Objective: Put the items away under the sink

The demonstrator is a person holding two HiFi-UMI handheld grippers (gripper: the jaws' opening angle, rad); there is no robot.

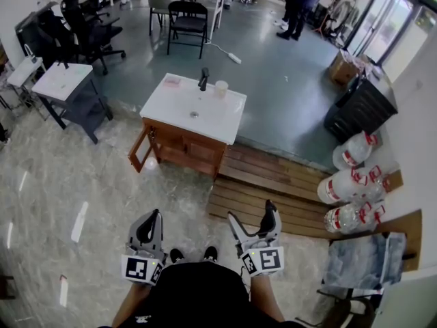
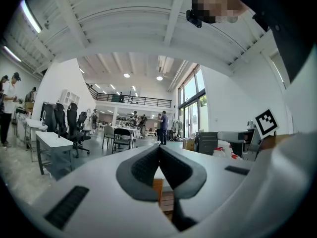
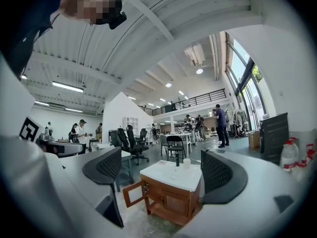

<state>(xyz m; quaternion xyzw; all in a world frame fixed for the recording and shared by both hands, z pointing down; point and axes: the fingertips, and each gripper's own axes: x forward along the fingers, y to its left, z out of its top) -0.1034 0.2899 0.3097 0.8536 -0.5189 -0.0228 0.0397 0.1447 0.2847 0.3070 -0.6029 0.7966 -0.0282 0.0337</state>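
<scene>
Both empty: left hand-held gripper [image 1: 156, 215] clenched, right hand-held gripper [image 1: 251, 212] released; sink cabinet [image 1: 186, 149] crosswise.

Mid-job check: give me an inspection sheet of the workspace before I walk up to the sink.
Surface: white sink top with faucet.
Job's things: cup and pink item on the top; white object on the floor by the open cabinet door.
Clutter: water jugs at the right, beside the wooden platform.
Grippers: left gripper jaws together, empty; right gripper jaws apart, empty; both well short of the sink.
Cables: what looks like a white power strip with cord, on the floor behind the sink.
Surroundings: office chairs, tables and people at the back.
</scene>
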